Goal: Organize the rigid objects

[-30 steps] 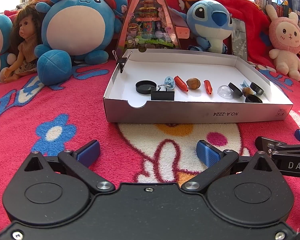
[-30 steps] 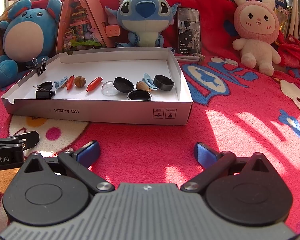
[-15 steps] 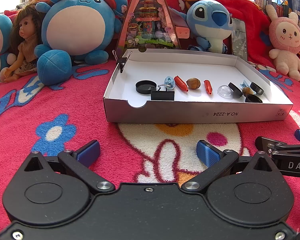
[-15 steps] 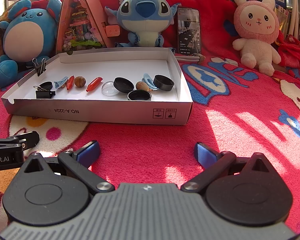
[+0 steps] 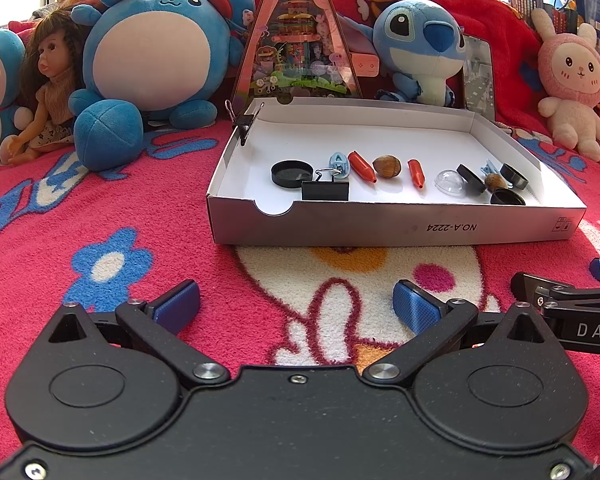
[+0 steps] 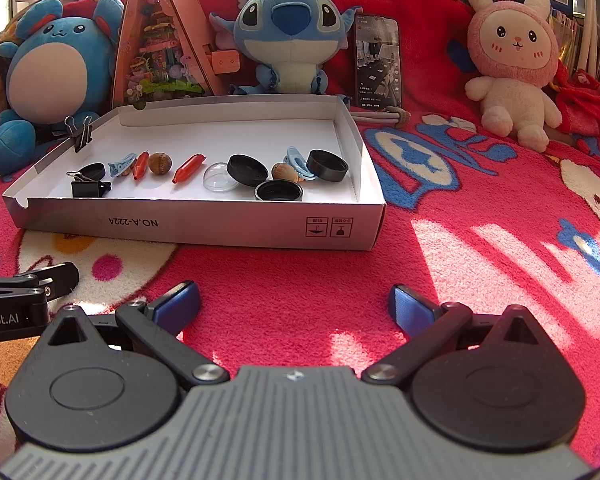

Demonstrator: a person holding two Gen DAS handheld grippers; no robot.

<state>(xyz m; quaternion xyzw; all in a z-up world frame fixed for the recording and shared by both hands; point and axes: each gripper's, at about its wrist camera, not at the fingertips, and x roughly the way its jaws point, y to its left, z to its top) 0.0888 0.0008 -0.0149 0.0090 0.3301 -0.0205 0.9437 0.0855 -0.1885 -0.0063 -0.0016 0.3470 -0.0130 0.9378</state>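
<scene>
low over a red blanket [image 5: 140,216], left gripper [image 5: 296,306] and right gripper [image 6: 294,304], both spread wide and empty; at frame centre, white box [image 6: 204,226] holding caps, clips, nuts.

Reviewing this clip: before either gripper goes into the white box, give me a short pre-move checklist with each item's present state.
1. Left gripper open, nothing between the fingers: ok.
2. Right gripper open and empty: ok.
3. White box flat on the red blanket, open side up: ok.
4. Small items inside lie in a loose row; black caps, a nut and a blue clip crowd together: not ok for a clean pick.
5. Binder clip clamped on the box's left wall: ok.
6. Intended sorting spots: cannot tell.
</scene>
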